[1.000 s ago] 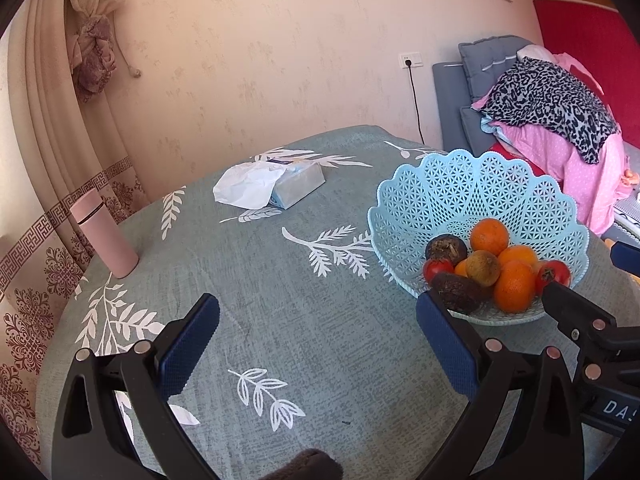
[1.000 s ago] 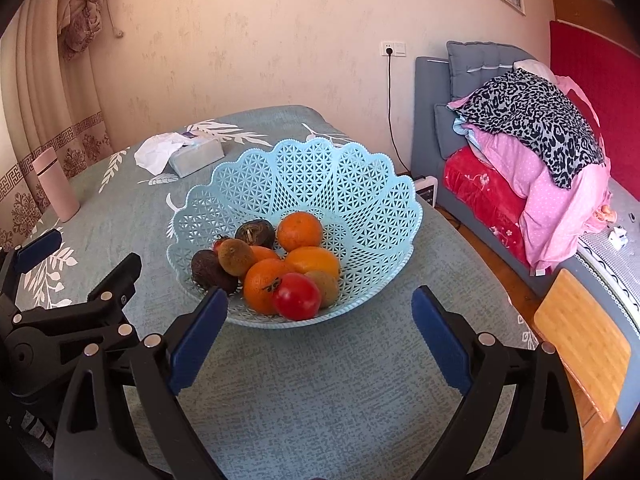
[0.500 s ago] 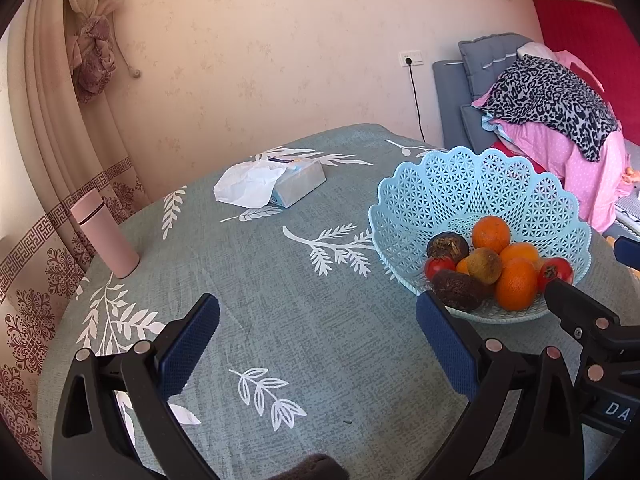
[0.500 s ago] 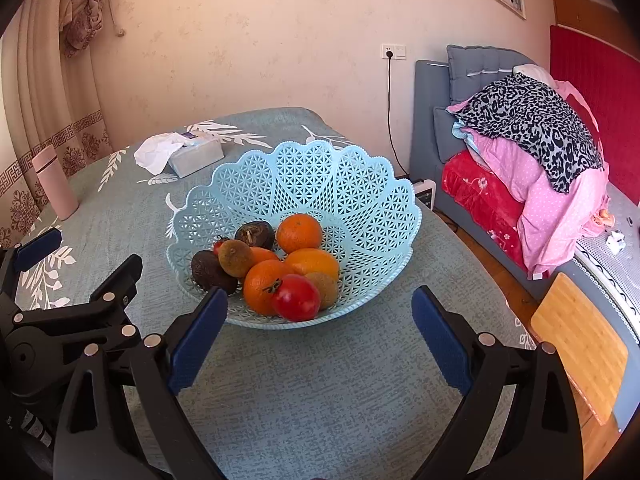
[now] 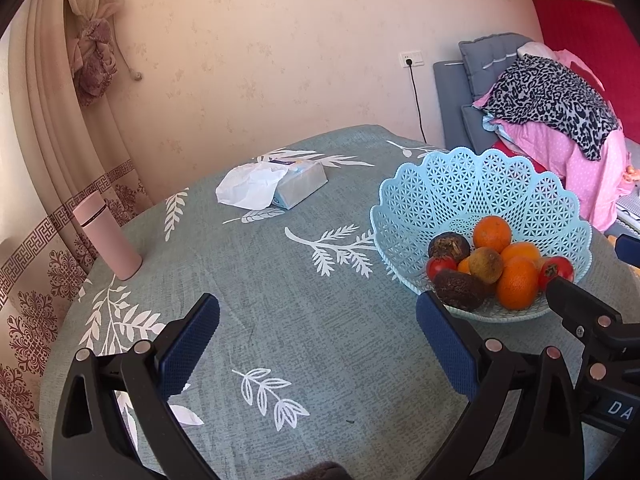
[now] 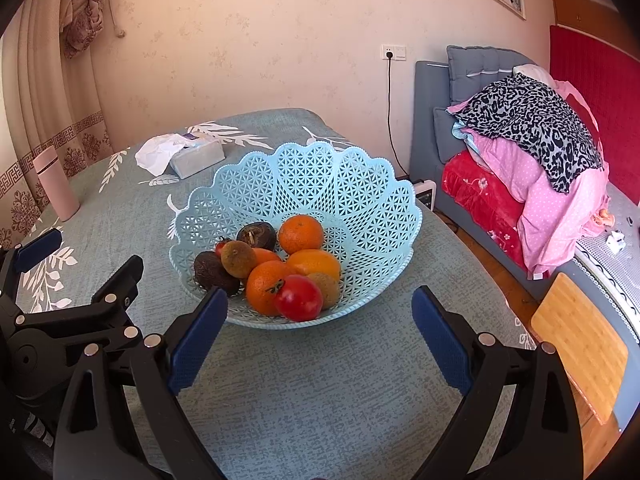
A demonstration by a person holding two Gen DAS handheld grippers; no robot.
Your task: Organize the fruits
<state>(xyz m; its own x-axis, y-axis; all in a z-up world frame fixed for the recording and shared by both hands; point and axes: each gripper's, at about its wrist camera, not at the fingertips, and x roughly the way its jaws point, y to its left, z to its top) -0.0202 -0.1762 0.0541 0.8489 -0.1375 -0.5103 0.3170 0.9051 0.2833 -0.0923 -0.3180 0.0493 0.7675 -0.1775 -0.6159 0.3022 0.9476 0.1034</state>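
Observation:
A light blue lattice basket (image 6: 320, 176) stands on the round table, also in the left wrist view (image 5: 460, 184). It holds several fruits: oranges (image 6: 301, 234), a red tomato (image 6: 298, 298), a brown kiwi (image 6: 239, 259), a dark avocado (image 6: 210, 270) and a dark round fruit (image 6: 256, 235). My right gripper (image 6: 320, 332) is open and empty, just in front of the basket. My left gripper (image 5: 318, 338) is open and empty over the tablecloth, left of the basket.
A tissue box (image 5: 296, 184) with a loose tissue lies at the table's far side. A pink flask (image 5: 106, 236) stands at the left edge. A bed with piled clothes (image 6: 532, 136) is to the right. A wooden board (image 6: 580, 344) sits beyond the table's right edge.
Both views have shifted very slightly; the basket and fruits have not moved. Both grippers stay open.

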